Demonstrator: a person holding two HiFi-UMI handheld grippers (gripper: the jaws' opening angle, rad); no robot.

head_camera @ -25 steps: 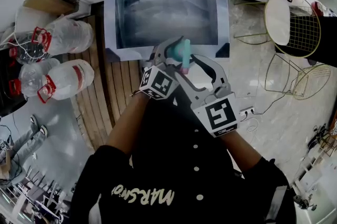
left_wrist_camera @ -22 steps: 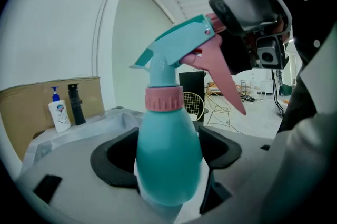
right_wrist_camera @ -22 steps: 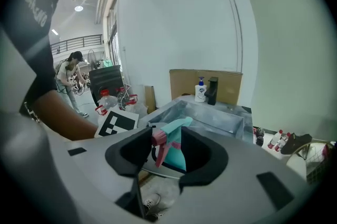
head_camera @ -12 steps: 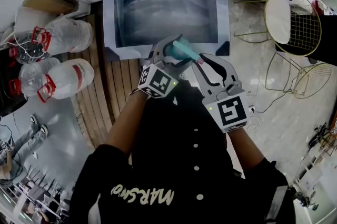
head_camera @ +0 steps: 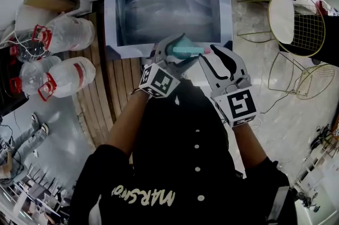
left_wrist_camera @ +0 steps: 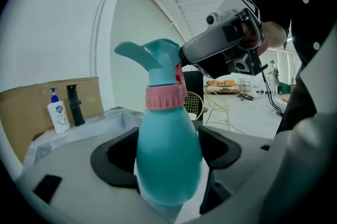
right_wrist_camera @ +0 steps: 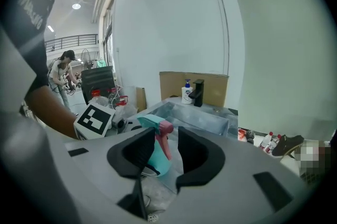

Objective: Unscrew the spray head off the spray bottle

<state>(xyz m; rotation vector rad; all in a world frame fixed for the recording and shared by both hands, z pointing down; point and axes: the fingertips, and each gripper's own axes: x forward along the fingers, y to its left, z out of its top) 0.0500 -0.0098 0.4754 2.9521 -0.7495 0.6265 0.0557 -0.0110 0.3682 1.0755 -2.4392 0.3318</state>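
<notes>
Sink (head_camera: 109, 12): it fills the background in front of you. You work in the air at its near rim, so nothing supports the bottle if a grip slips.
Left gripper (left_wrist_camera: 167, 150): its jaws are closed on the belly of the bottle, one pad on each side. This is your anchor, so squeeze firmly and don't let the wrist follow the twist.
Right gripper (right_wrist_camera: 164, 153): it is partly open and holds nothing. Its jaws have just been opening, and the spray head lines up with the gap, but the pads do not press on it.
Bottle (left_wrist_camera: 169, 128): this teal bottle sticks out along the left jaws, with its top end toward the right gripper. The body looks smooth and rounded, so I'd expect it to spin in the pads under torque.
Spray head (left_wrist_camera: 158, 59): it is on the neck, not yet off. Its spout and trigger make an uneven shape, so close squarely across it, roll, let go and take a fresh bite.
Collar (left_wrist_camera: 165, 97): this pink ribbed ring between spray head and body is probably what carries the thread. Grip there if the top only swivels.
</notes>
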